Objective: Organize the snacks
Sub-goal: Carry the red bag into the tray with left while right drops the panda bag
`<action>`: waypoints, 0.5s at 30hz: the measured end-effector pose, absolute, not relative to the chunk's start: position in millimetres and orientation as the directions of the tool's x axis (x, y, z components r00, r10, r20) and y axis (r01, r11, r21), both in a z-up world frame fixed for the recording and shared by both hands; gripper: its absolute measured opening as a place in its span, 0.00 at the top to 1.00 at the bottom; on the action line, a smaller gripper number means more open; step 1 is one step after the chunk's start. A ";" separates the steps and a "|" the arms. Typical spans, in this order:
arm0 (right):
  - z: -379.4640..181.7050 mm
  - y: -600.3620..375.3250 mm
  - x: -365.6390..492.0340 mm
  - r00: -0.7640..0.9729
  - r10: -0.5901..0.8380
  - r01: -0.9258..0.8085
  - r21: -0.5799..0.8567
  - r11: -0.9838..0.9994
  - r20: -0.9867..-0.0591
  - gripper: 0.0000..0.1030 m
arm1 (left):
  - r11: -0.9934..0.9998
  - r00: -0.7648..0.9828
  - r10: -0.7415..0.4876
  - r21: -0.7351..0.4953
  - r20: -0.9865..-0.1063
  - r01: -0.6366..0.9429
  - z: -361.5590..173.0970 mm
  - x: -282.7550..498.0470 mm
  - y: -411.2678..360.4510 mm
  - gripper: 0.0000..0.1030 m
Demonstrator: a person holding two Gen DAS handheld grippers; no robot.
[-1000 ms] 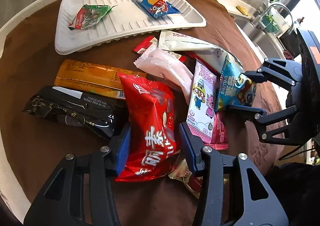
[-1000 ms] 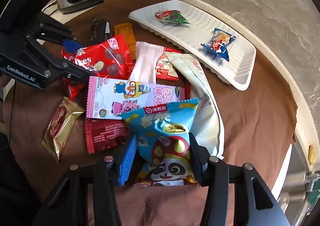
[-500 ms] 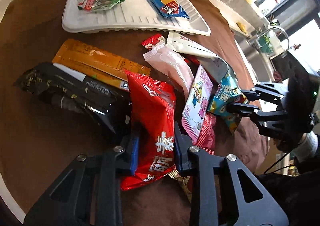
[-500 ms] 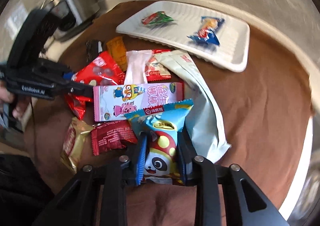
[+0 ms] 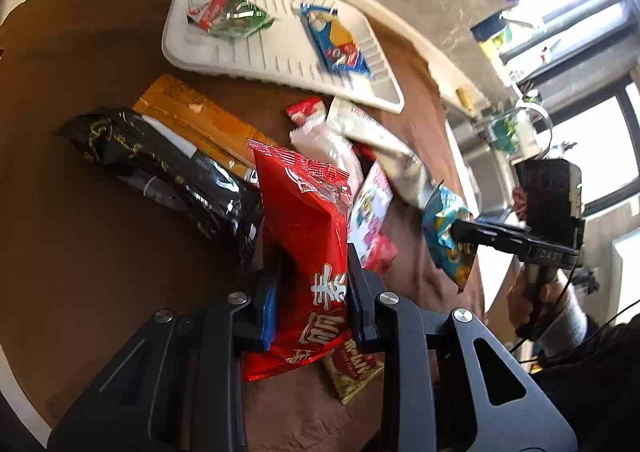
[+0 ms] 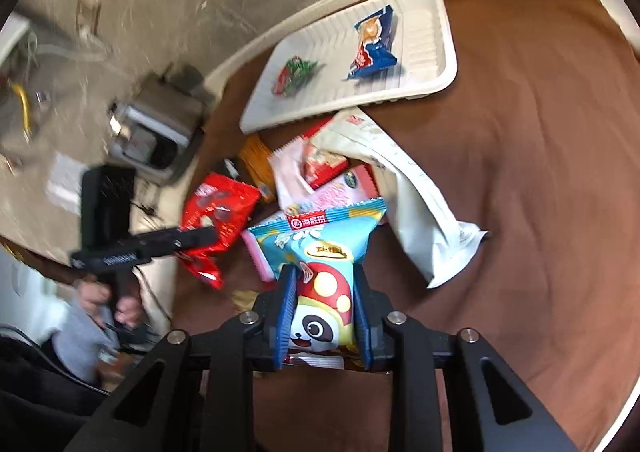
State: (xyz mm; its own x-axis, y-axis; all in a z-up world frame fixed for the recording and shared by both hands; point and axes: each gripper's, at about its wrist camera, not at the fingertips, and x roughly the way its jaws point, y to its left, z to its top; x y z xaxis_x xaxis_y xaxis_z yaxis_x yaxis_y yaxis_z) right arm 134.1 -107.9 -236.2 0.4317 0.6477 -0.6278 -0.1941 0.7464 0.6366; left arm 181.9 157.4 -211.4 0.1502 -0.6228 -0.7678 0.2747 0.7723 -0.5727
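A second before, both grippers sat wide around their bags, and the bags lay flat in the pile. Now both had squeezed shut.

The left gripper [image 5: 310, 302] had pinched the red bag [image 5: 304, 236] near its bottom end. The pads pressed in on both sides and the bag bulged above them. Its top stood up off the brown cloth [image 5: 92, 252] instead of lying down, beside the black bag [image 5: 160, 164] and the orange packet [image 5: 196, 120].

The right gripper [image 6: 322, 312] had clamped the blue panda bag [image 6: 320, 252] in the same way. In the left view that bag hung in the air, clear of the pile, with the gripper's fingers on it.

Both hands had also rolled and lifted a little, so the whole scene looked tilted and blurry.

The white tray [image 5: 276, 68] lay at the far side of the cloth. It held two snacks: a green one [image 5: 228, 16] and a small blue one [image 5: 336, 40]. Lots of room was left on it.

So it looked like the picking-up part was done for these two bags. I think the next job was to carry them over to the tray and let go. Many snacks were still in the pile, like the pink bag [image 6: 340, 192] and the long white one [image 6: 416, 204], so the tidy-up was far from finished.
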 end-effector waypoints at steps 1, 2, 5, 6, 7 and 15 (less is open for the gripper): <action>-234.3 -109.6 134.7 0.436 0.664 -0.184 0.661 0.727 -0.608 0.72 | 0.767 0.155 -0.631 -0.582 -0.760 0.270 -208.8 183.6 159.2 0.76; -233.3 -111.2 134.2 0.439 0.674 -0.178 0.678 0.713 -0.594 0.72 | 0.760 0.163 -0.642 -0.594 -0.749 0.264 -205.0 186.8 160.3 0.76; -226.5 -118.4 139.1 0.453 0.708 -0.163 0.730 0.663 -0.542 0.72 | 0.749 0.184 -0.659 -0.610 -0.730 0.259 -196.0 196.8 162.9 0.76; -223.6 -119.5 143.5 0.458 0.719 -0.161 0.746 0.646 -0.523 0.72 | 0.745 0.190 -0.664 -0.616 -0.723 0.256 -193.8 201.0 163.8 0.76; -222.0 -120.4 146.5 0.463 0.725 -0.160 0.756 0.634 -0.510 0.72 | 0.741 0.194 -0.669 -0.622 -0.717 0.253 -191.6 204.7 165.2 0.76; -205.0 -128.3 185.0 0.517 0.739 -0.152 0.803 0.576 -0.432 0.72 | 0.723 0.238 -0.691 -0.651 -0.683 0.231 -181.7 248.8 176.0 0.76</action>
State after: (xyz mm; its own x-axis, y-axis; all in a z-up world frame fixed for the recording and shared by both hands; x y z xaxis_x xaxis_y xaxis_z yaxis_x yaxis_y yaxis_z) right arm 185.0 -128.3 -205.0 0.5173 0.7391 -0.4316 -0.1524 0.5757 0.8033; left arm 248.8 176.0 -181.7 0.2377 -0.6906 -0.6831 0.2307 0.7232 -0.6509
